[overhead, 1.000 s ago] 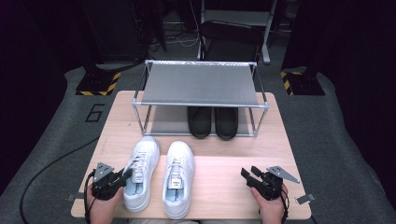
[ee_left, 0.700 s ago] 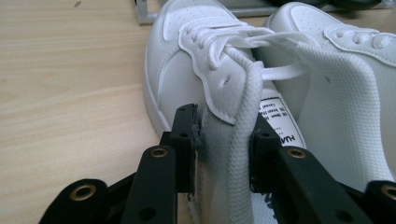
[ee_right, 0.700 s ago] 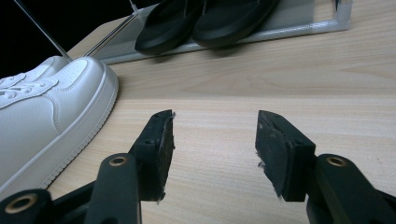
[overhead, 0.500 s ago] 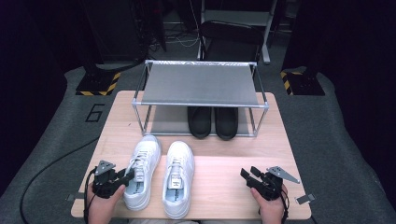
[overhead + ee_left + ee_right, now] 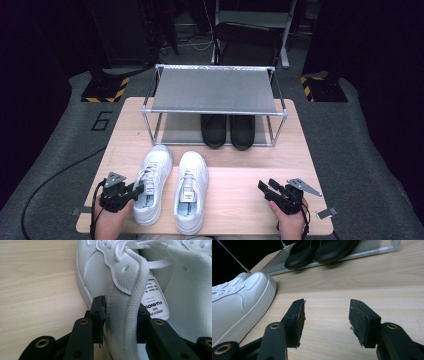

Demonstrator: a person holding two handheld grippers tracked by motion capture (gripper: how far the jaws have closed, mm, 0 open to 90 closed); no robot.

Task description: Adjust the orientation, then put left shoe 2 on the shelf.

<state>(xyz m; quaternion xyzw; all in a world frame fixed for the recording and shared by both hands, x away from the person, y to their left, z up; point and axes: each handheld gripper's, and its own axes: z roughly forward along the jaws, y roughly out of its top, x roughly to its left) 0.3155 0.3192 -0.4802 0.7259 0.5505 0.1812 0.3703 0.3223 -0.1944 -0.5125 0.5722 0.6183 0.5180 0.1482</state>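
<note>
Left hand-held gripper (image 5: 121,322) closing on white sneaker (image 5: 125,290), tongue label "HUANQIU"

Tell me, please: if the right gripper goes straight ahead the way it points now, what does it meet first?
Probably the black shoes under the rack: ahead of the open right gripper lies bare table first. Depth is unclear.

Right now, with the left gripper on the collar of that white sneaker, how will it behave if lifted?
The left white sneaker probably sags toe-down, since the left gripper pinches only its soft padded collar. That wall may fold or slip. It looks light enough.
</note>
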